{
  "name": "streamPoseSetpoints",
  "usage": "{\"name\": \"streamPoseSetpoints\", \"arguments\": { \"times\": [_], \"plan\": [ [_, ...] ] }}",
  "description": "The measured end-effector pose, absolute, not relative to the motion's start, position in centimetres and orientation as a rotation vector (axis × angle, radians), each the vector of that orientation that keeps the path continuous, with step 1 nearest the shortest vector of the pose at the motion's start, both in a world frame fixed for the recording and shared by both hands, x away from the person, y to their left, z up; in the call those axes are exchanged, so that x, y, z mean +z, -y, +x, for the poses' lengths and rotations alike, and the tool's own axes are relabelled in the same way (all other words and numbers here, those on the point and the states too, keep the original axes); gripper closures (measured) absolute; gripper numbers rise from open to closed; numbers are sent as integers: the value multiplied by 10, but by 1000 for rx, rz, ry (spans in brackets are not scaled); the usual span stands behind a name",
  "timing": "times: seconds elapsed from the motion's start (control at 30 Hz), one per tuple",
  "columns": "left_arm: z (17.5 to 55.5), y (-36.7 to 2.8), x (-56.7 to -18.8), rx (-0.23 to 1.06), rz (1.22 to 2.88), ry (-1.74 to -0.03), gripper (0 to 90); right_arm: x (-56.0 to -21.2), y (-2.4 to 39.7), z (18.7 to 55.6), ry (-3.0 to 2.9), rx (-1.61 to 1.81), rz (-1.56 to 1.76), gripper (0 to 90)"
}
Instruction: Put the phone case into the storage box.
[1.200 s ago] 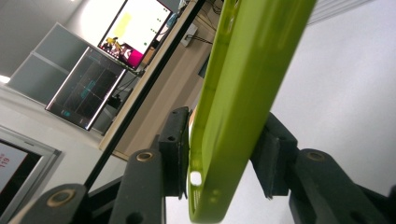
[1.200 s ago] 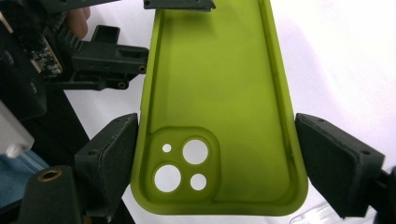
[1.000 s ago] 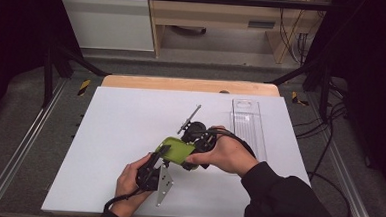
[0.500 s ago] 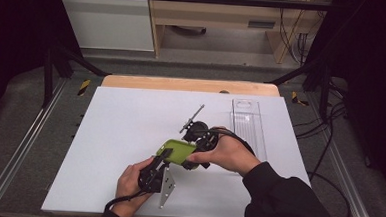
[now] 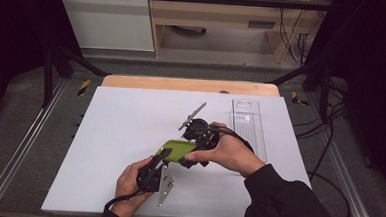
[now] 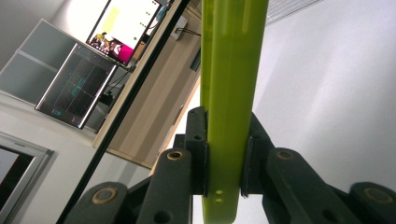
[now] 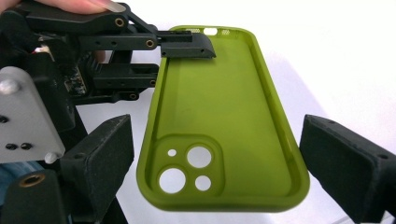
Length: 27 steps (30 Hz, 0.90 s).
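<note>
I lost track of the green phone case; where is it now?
In the high view the green phone case is above the white table, left of the clear tray, clamped by the left gripper.

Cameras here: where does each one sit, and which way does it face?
High view: above the table, looking down; both hands, left gripper, right gripper.
Left gripper view: on the left gripper, jaws clamping the green phone case edge-on.
Right gripper view: on the right gripper, jaws apart beside the case's hollow inside.
All three share the case.
</note>
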<state>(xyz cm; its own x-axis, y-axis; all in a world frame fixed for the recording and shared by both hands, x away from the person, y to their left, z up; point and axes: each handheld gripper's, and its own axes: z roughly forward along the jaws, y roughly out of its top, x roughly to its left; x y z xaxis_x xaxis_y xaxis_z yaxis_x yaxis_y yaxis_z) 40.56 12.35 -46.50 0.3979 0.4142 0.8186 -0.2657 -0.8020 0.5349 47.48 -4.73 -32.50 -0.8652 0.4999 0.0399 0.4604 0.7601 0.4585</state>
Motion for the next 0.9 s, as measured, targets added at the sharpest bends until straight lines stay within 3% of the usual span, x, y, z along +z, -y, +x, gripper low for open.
{"name": "streamPoseSetpoints", "arguments": {
  "times": [0.9],
  "plan": [
    [417, -156, -462, 1390, 2009, -319, 767, -310, 86, 472, -2684, 847, 811, 85]
  ]
}}
